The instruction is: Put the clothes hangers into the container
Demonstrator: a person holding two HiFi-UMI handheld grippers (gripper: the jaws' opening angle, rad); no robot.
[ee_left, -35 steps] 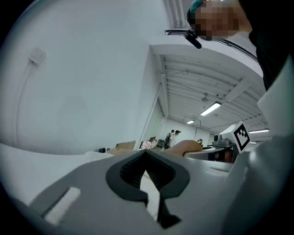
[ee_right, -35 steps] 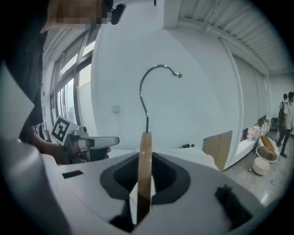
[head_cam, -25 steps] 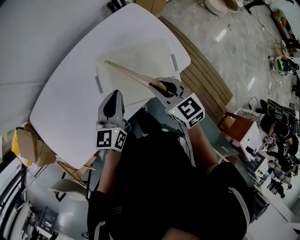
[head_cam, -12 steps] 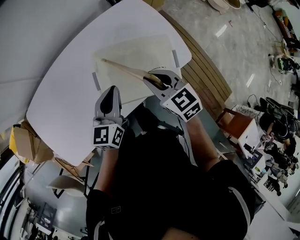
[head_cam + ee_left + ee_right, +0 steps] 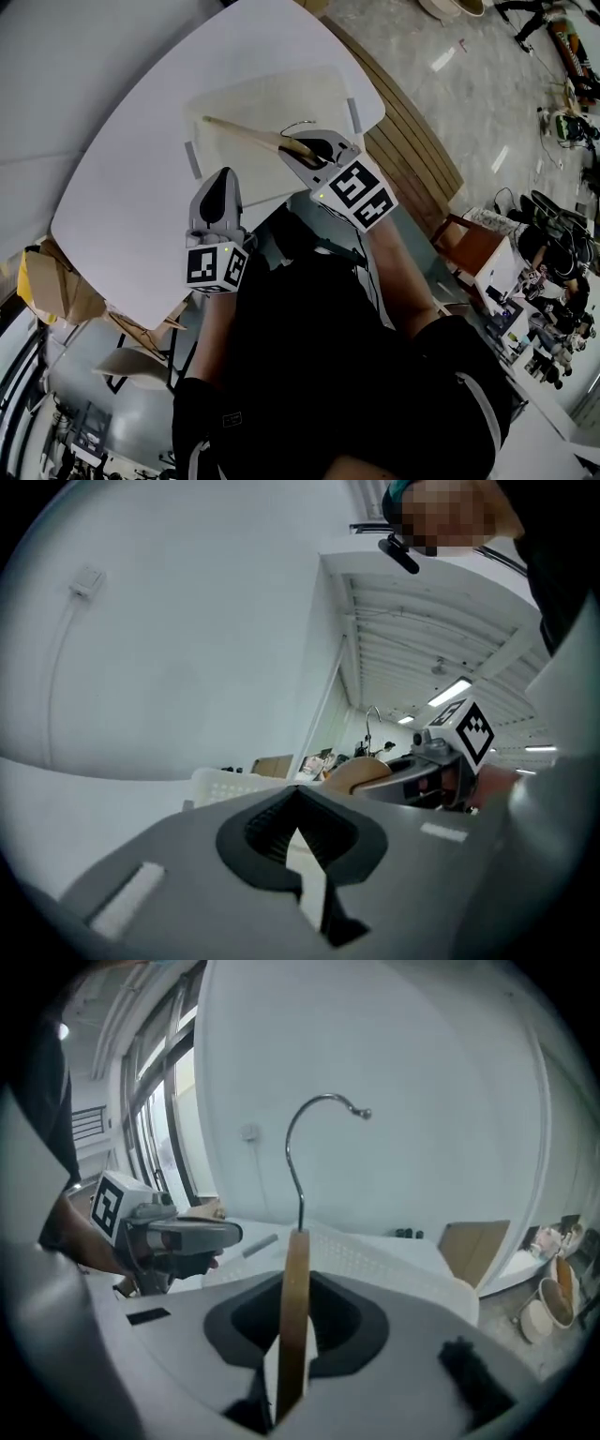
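1. Cardboard scraps (image 5: 52, 291): at 8 o'clock in the head view, below the table edge. They are partly cut off by the frame and their shape is unclear.
2. Table (image 5: 122, 187): white and rounded. Its near edge is hidden behind the person's dark clothing (image 5: 328, 375).
3. Left gripper (image 5: 222, 183): over the table's near part, pointing to 12 o'clock. Its jaws stand a narrow slit apart with nothing between them.
4. Container (image 5: 314, 98): a white perforated basket on the table, at 12 o'clock from the left gripper. Both grippers hide its near rim.
5. Hanger (image 5: 246, 135): wooden, with a wire hook.
   - One arm runs from the right gripper toward 10 o'clock, over the container's near half. The other arm is hidden under that gripper.
   - Whether the hanger touches the container cannot be told.
   - In the right gripper view the hook rises to 12 o'clock and curls toward 2 o'clock.
6. Right gripper (image 5: 302, 150): at 1 o'clock from the left gripper. Its jaws are clamped on the hanger's wood just below the hook.
7. Wooden slats (image 5: 412, 159): at 3 o'clock from the table. What they belong to is unclear.
8. Floor clutter (image 5: 553, 244): at the far right, too small to identify.
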